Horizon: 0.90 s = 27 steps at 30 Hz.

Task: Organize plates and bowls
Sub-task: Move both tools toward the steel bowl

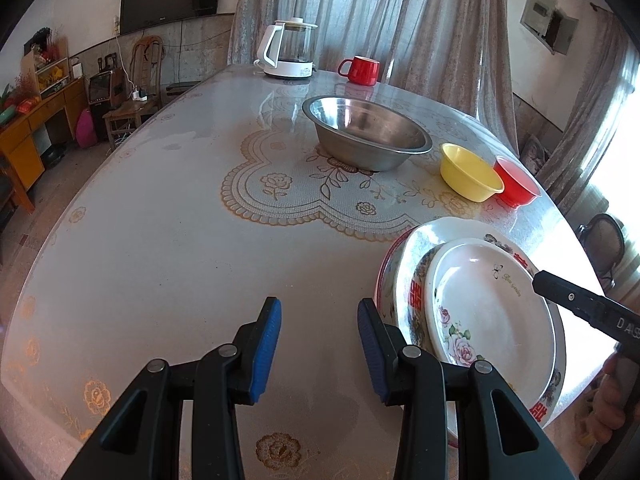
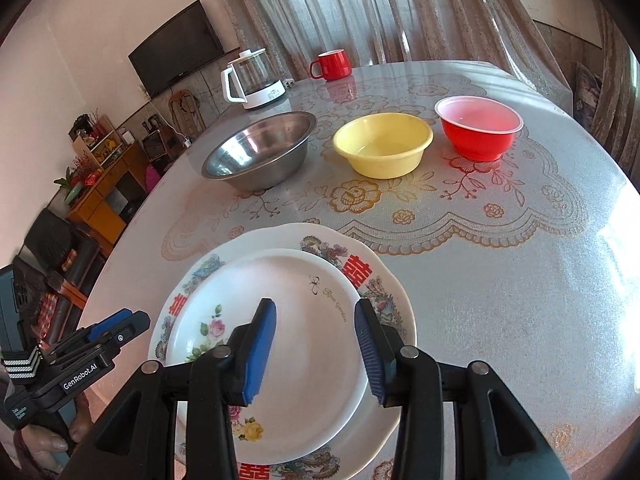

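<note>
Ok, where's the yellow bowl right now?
In the right wrist view the yellow bowl sits mid-table between the steel bowl on its left and the red bowl on its right.

Smaller plate on larger plate, near table edge. Behind: 3 bowls in row. Kettle, mug farthest.

We are seeing the large plate partly hidden under the small plate, its near rim cut off by the frame; the red bowl is sitting half hidden behind the yellow bowl.

Left tongs gaping empty, right tongs likewise
</note>
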Available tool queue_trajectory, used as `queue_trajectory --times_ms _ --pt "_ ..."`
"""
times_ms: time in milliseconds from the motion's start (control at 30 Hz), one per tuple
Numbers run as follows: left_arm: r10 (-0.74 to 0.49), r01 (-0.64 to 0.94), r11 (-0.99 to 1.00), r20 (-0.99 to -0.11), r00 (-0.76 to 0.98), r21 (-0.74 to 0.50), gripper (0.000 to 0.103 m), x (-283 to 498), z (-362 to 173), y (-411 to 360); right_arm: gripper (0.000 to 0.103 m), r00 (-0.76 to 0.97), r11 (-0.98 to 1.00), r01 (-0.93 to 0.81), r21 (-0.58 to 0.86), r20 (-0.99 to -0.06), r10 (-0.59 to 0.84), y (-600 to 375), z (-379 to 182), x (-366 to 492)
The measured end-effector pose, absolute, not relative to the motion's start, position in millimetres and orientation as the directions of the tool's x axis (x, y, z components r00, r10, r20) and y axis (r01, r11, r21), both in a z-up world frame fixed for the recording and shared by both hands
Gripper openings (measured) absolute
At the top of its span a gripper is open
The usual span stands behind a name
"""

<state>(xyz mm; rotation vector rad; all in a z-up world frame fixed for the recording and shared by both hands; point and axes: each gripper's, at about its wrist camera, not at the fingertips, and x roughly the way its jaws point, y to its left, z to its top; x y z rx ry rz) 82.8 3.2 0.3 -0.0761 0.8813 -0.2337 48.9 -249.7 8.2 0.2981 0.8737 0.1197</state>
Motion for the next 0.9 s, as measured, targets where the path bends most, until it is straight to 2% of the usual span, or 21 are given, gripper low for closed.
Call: queue_trajectory --times_ms 200,300,633,900 --pt "-0.233 0.167 0.972 -0.748 0.621 -0.164 0.041 92.4 3.3 5.7 0.048 0.621 0.914 -0.009 0.406 -0.714 0.323 -251.1 8.8 60.3" --pt "-0.239 0.165 0.971 -0.75 0.616 -0.175 0.047 97.8 1.7 8.1 0.052 0.611 0.898 -0.012 0.439 -0.708 0.354 -249.8 7.0 65.7" --pt "-0.231 0.14 0.973 -0.744 0.626 -0.185 0.057 113.5 2.9 11.8 0.052 0.607 0.894 -0.028 0.448 -0.703 0.371 -245.7 9.5 79.2" --pt "-0.269 0.143 0.962 -0.744 0.612 -0.231 0.06 134.2 7.9 13.9 0.052 0.593 0.883 -0.014 0.469 -0.707 0.386 -241.3 10.5 100.6"
